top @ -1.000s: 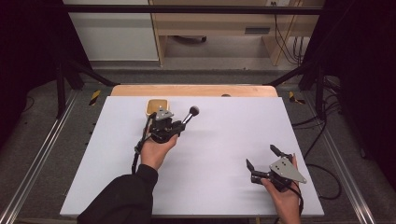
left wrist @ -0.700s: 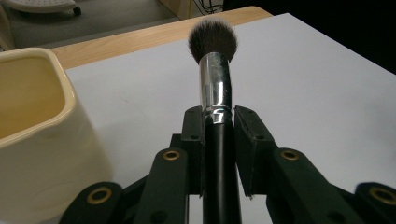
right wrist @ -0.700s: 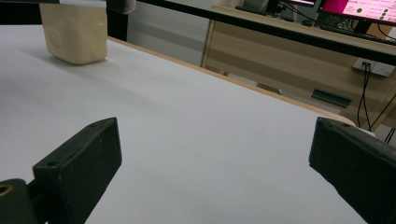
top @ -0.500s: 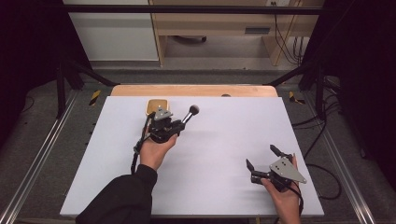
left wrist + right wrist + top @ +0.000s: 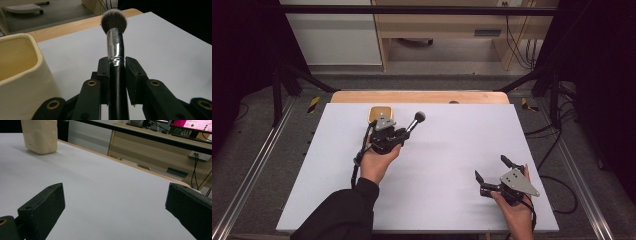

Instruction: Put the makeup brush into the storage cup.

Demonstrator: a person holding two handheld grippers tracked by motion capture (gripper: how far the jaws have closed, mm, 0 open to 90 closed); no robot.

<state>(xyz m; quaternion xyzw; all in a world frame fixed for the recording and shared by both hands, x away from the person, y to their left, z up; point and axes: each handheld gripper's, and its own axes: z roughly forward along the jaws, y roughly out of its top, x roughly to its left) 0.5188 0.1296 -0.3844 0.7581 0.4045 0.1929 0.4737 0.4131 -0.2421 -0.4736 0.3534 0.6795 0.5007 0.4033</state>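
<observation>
The table (image 5: 452, 150), carrying a white sheet over a wooden top whose far edge is showing as a tan strip, is taking up the centre of the high view. A desk (image 5: 155, 147) is standing beyond the table's far edge in the right gripper view.

The person's left arm, in a dark sleeve (image 5: 342, 215), is reaching in from the bottom of the high view. The left hand (image 5: 377, 162) is holding the left gripper (image 5: 404, 132) over the far-left part of the sheet. The right hand (image 5: 514, 212) is holding the right gripper (image 5: 492, 167) near the front-right corner, well apart from the left gripper.

A cream-yellow cup (image 5: 20, 75), square with rounded corners and open at the top, is standing upright near the far-left edge of the sheet, just beside the left gripper. In the right gripper view the cup (image 5: 40, 135) is appearing far off at upper left.

The left gripper's jaws are standing closed on the makeup brush (image 5: 115, 50), clamping its black handle just below the silver ferrule. The brush is pointing away from the hand, toward the far right in the high view (image 5: 414, 121), with its dark, light-tipped bristle head clear of the jaws and beside the cup.

The right gripper's jaws are standing wide apart with nothing between them.
</observation>
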